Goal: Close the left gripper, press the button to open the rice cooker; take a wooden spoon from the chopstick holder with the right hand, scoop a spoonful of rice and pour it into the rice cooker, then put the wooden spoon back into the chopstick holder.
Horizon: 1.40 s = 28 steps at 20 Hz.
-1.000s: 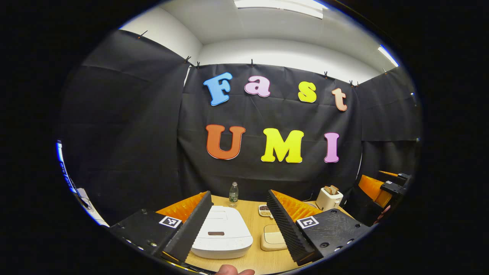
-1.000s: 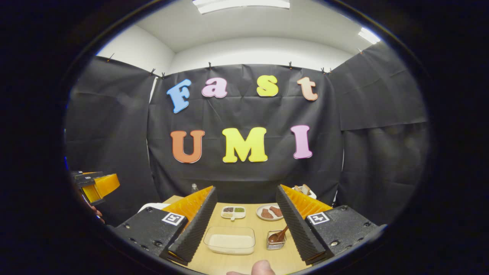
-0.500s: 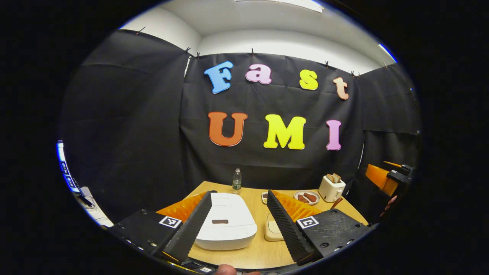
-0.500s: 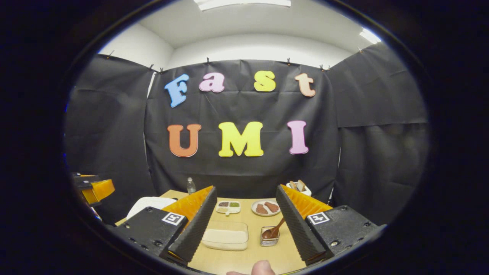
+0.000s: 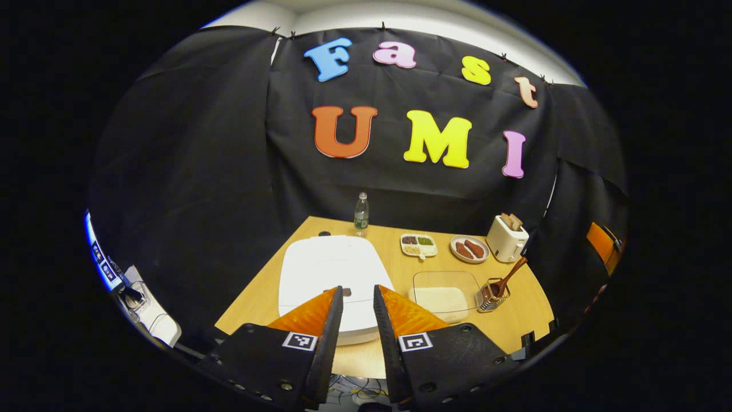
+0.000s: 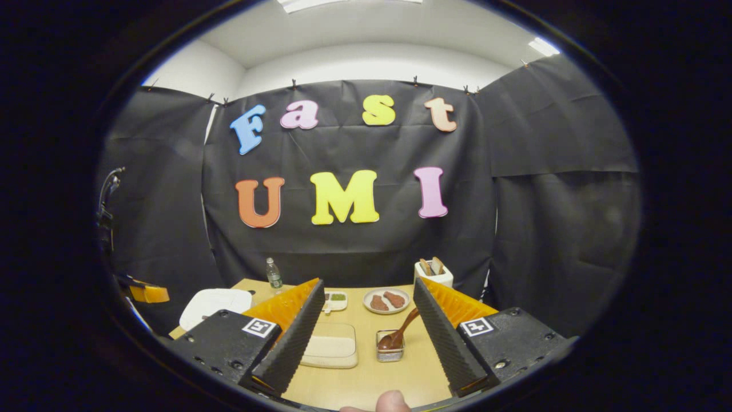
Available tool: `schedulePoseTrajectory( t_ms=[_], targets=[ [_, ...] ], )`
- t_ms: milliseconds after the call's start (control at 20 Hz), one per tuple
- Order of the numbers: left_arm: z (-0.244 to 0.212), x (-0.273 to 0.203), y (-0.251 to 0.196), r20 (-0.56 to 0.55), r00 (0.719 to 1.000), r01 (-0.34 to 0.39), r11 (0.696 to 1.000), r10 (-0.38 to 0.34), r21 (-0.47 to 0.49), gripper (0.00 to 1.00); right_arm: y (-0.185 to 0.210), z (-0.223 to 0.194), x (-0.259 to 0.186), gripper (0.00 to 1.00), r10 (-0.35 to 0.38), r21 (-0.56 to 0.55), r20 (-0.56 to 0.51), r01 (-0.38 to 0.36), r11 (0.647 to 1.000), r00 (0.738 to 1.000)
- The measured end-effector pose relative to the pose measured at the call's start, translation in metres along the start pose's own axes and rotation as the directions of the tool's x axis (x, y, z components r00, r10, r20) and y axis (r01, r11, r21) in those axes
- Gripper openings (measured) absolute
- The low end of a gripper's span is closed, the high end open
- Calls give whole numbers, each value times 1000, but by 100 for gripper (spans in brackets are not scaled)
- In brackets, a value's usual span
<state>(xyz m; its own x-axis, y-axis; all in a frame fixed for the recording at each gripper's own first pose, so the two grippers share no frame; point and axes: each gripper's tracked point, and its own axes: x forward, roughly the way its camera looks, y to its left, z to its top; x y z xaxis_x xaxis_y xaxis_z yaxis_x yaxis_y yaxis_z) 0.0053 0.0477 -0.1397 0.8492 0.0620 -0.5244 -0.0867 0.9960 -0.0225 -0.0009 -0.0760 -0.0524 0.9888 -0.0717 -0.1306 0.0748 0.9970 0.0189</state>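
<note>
The white rice cooker sits lid-down on the wooden table, straight ahead of my left gripper. Its fingers are drawn close together with only a narrow gap and nothing between them, hovering above the cooker's front edge and its dark button. A clear container of rice lies to the right, then a wire chopstick holder with a wooden spoon leaning in it. My right gripper is open and held back from the table, with the holder and spoon ahead between its fingers.
At the back of the table stand a water bottle, a sectioned dish, a plate of brown food and a white toaster. A thumb shows at the bottom of the right gripper view.
My left gripper has risen, tilted down over the rice cooker and drawn its fingers nearly together. The right gripper has shifted a little and stays open.
</note>
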Motion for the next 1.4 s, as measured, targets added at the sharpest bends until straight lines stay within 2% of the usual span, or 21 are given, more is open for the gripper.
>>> schedulePoseTrajectory(
  t_ms=[100,150,200,250,400,600,950,1400],
  targets=[
    [-7,6,2,-56,998,7,999,-9,-50,0,-9,-3,3,100,-11,1,-6,11,1000,1000],
    [-17,12,0,-97,995,27,997,-34,-77,4,-14,-4,6,100,-15,3,-10,15,1000,1000],
    [-22,18,-2,-129,990,47,993,-60,-104,0,-17,-7,8,100,-16,4,-16,17,1000,1000],
    [-24,24,-2,-155,985,60,990,-80,-126,0,-20,-8,11,100,-15,4,-23,15,1000,1000],
    [-31,52,13,-221,972,34,984,-72,-173,0,-28,-17,21,100,-12,-4,-49,11,1000,999],
    [-48,86,33,-328,943,-11,980,-56,-200,0,-34,-24,36,99,-1,-21,-75,0,1000,997],
    [-45,132,47,-371,926,-23,972,-68,-235,0,-36,-28,62,100,3,-60,-105,-10,998,994],
    [-52,142,50,-403,911,-29,963,-84,-266,0,-35,-37,80,100,-8,-54,-132,0,999,991]
  ],
)
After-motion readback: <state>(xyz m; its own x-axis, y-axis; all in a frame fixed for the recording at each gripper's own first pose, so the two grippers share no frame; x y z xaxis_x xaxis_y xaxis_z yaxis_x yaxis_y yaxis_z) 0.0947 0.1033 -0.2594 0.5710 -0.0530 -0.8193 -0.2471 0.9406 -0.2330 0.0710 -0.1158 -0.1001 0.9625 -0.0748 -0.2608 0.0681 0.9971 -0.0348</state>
